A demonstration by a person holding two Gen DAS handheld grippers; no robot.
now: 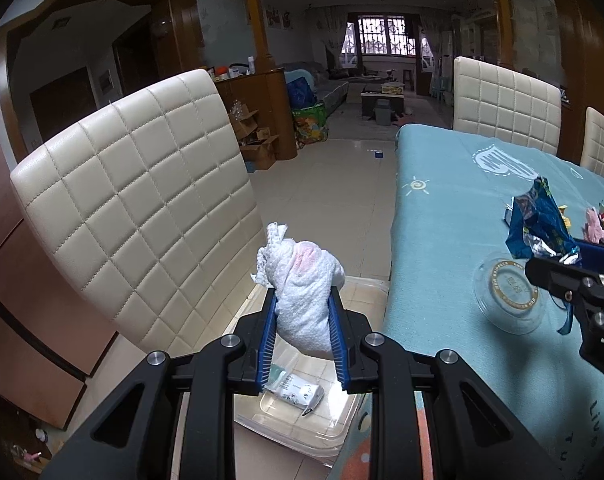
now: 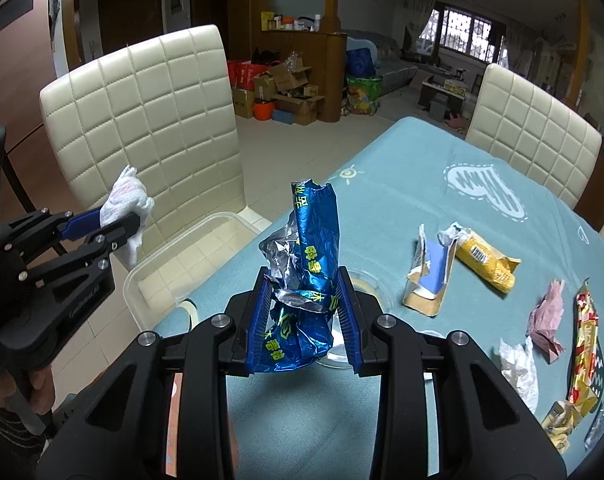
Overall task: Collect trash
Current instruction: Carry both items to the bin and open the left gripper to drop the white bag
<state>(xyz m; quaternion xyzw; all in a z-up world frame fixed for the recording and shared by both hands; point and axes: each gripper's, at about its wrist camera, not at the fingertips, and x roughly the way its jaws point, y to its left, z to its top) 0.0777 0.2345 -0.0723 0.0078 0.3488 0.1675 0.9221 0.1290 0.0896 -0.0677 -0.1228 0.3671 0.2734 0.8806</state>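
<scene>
Left gripper (image 1: 302, 316): clamped on a crumpled white tissue (image 1: 302, 280), held above the clear plastic bin (image 1: 302, 432) beside the table
Right gripper (image 2: 304, 316): squeezing a blue foil wrapper (image 2: 306, 280), over the teal tablecloth (image 2: 382, 184)
Table: yellow wrapper (image 2: 488, 266), pink paper (image 2: 548, 316), white tissue scrap (image 2: 520, 372) lying loose

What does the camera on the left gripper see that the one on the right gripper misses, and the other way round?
Only the left view shows a white packet lying inside the clear bin.

Only the right view shows the yellow wrapper, pink paper and torn carton on the table.

Both show the left gripper clamping a white tissue wad and the right gripper clamping a blue foil bag.
</scene>
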